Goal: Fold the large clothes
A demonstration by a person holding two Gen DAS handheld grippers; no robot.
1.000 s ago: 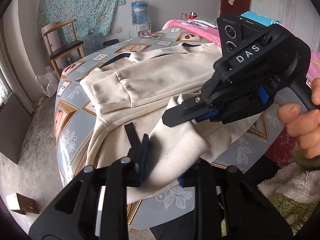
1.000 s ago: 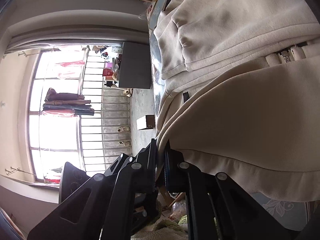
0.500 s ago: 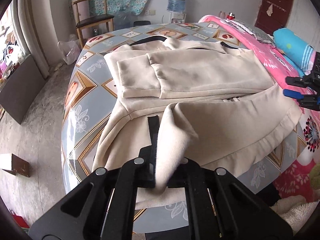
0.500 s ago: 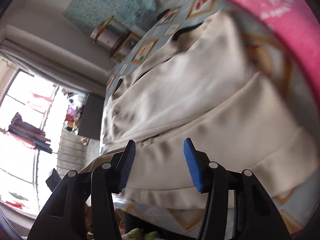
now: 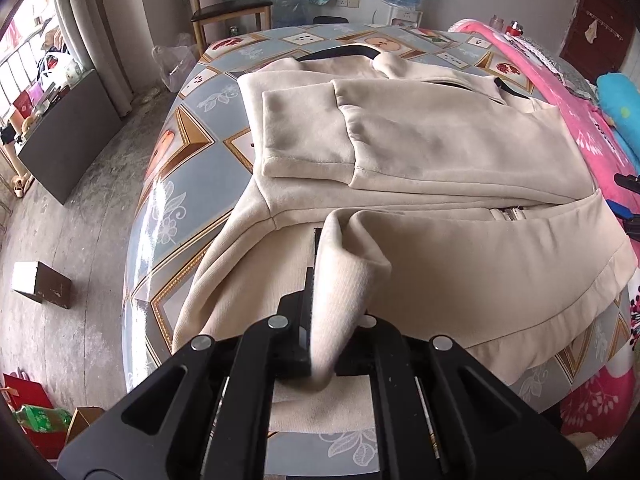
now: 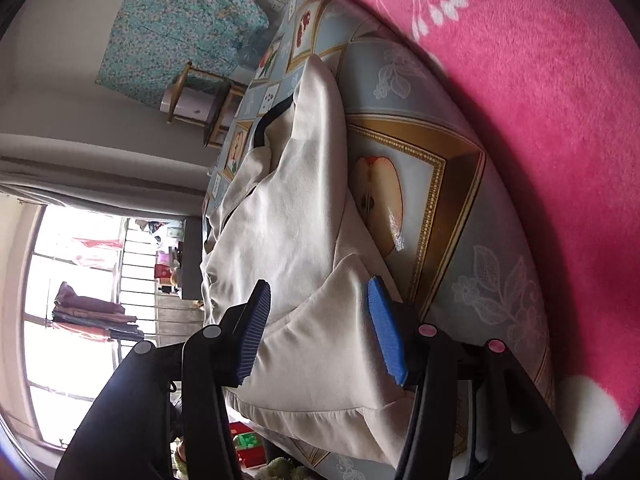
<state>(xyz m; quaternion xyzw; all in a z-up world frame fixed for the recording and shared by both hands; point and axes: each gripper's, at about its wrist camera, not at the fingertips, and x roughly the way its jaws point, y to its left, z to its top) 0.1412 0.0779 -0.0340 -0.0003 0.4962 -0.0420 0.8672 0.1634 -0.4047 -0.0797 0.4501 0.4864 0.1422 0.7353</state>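
— Left wrist view first: how far along was the fold?

— Partway, by my reading. The cream jacket (image 5: 420,152) lay spread on the bench (image 5: 168,184), one sleeve (image 5: 304,136) already crossed over its chest. My left fingers (image 5: 320,344) were clenched on the ribbed cuff (image 5: 340,300) of the other sleeve, held up over the near panel, not yet laid down.

— And your right hand?

— In the right wrist view my right fingers (image 6: 324,328) stood parted, having just been opening, with the jacket's hem corner (image 6: 320,360) lying between the blue pads (image 6: 384,336) but not pinched. That corner rested near the bench edge, beside the pink blanket (image 6: 540,100).

— What was left?

— I judged the held sleeve still had to go across, then the body folded over itself. The zipper (image 5: 508,213) edge and hem still lay open.
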